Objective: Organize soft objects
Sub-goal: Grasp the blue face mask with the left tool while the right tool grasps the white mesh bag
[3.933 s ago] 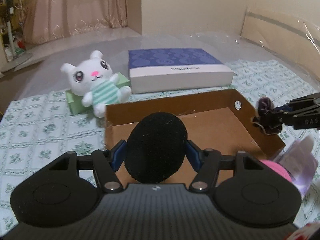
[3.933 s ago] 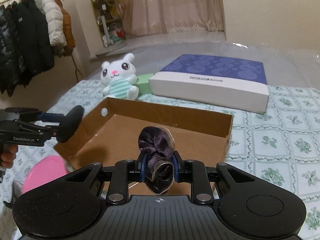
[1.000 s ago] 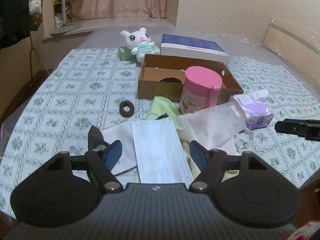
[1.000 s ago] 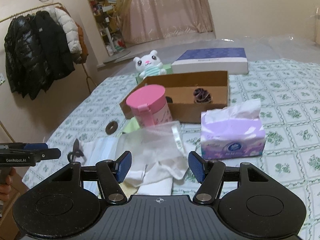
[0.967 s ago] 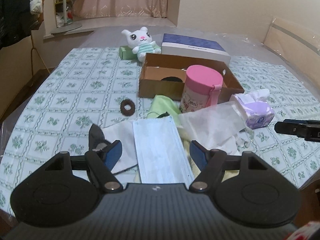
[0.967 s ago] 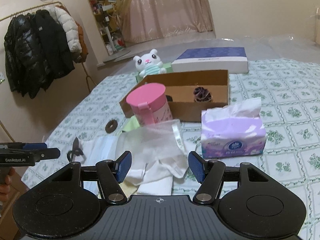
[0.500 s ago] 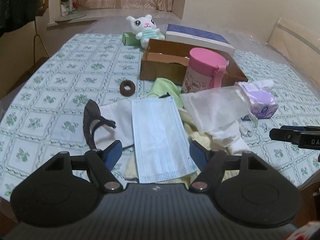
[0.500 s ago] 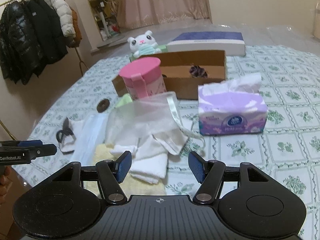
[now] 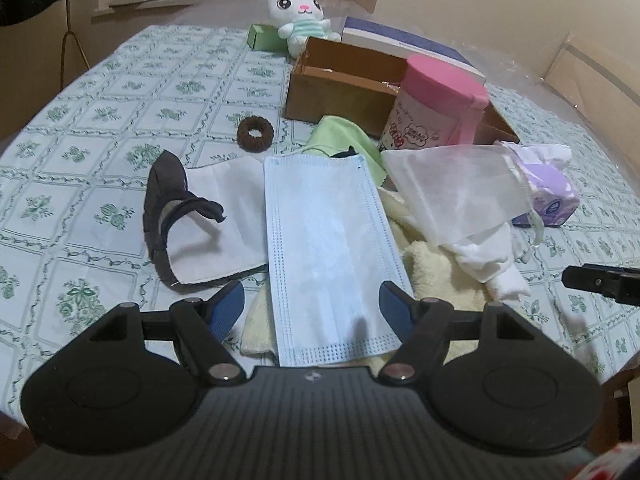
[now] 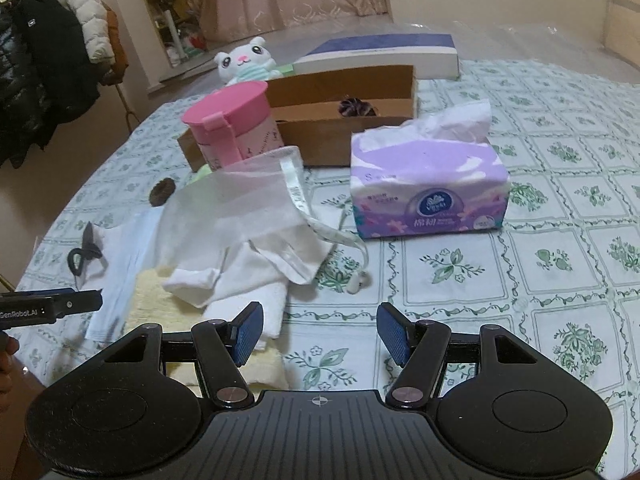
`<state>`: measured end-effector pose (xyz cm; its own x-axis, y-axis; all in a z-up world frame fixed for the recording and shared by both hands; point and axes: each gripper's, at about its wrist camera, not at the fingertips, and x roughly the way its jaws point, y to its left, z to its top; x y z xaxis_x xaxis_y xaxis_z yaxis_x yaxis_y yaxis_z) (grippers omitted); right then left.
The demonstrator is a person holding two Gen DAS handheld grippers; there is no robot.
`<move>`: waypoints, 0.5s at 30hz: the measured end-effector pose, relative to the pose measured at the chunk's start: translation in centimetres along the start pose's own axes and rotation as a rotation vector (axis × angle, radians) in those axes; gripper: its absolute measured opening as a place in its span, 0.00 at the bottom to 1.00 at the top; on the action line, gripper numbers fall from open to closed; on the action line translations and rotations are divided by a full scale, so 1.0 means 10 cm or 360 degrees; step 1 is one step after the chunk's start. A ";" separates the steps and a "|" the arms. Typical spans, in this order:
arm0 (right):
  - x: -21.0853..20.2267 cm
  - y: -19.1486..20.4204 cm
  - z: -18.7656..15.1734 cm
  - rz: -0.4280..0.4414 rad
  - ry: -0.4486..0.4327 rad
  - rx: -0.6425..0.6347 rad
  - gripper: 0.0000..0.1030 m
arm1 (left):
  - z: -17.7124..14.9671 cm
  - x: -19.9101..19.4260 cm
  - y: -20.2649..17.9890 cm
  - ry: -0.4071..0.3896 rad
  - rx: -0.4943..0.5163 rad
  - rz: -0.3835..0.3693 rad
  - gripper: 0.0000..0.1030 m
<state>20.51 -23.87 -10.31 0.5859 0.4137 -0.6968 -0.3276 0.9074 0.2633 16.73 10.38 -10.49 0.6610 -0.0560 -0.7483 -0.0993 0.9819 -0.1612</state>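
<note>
both tongs point(image 9: 312, 306) point(image 10: 320, 332) agape | cardboard box point(image 10: 340, 136): purple scrunchie point(image 10: 356, 107) inside

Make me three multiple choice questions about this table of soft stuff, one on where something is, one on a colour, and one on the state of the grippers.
1. Where does the brown hair tie lie?
A. inside the cardboard box
B. on the tablecloth, left of the cardboard box
C. on top of the tissue pack

2. What colour is the lid of the round canister?
A. pink
B. green
C. blue

3. How do the two grippers stand?
A. both shut on cloth
B. left open, right shut
C. both open and empty

Answers:
1. B: it sits alone on the bare tablecloth, outside the cardboard box.
2. A: the lid is plainly pink in both views.
3. C: the left gripper has its fingers spread over the blue face mask, and the right gripper is spread with nothing between its pads.
</note>
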 end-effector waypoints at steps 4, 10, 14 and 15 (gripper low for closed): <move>0.04 -0.03 -0.01 -0.0016 0.0008 0.0011 0.62 | 0.04 0.16 0.06 0.0023 -0.0006 -0.0008 0.70; 0.09 -0.08 -0.01 -0.0040 0.0019 0.0027 0.62 | 0.10 0.39 0.16 0.0056 -0.0047 -0.0017 0.69; 0.11 -0.11 -0.01 -0.0049 0.0024 0.0037 0.62 | 0.14 0.43 0.16 0.0050 -0.0053 -0.0062 0.64; 0.12 -0.11 -0.01 -0.0050 0.0025 0.0039 0.62 | 0.15 0.44 0.15 0.0050 -0.0056 -0.0083 0.63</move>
<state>21.48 -24.38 -11.49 0.5837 0.3840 -0.7154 -0.2909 0.9215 0.2574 20.61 11.93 -13.04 0.6423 -0.1130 -0.7581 -0.0920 0.9706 -0.2225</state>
